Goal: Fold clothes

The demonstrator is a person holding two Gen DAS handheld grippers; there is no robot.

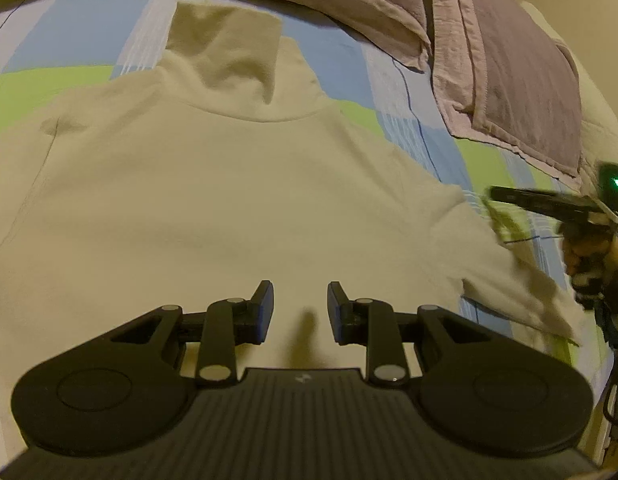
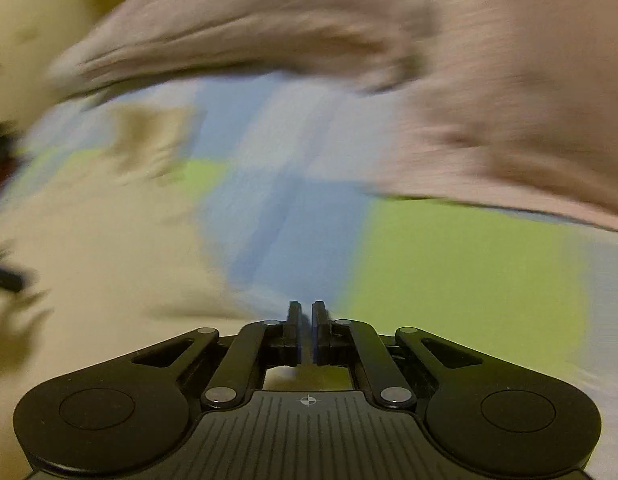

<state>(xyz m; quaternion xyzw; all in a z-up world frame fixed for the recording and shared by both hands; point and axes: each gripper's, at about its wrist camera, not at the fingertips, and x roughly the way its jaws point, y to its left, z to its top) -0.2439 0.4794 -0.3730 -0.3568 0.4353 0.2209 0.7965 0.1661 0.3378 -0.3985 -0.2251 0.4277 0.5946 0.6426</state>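
Note:
A cream hoodie lies flat on the bed, hood pointing away. My left gripper is open and empty, hovering over the hoodie's lower middle. In the left wrist view my right gripper shows at the right edge, by the hoodie's right sleeve, which looks lifted and blurred there. In the right wrist view, which is motion-blurred, the right gripper has its jaws nearly together with a thin gap; nothing shows between them. The hoodie lies to its left.
The bed has a blue, green and white checked sheet. Mauve pillows lie along the far and right side. A cable hangs at the right edge.

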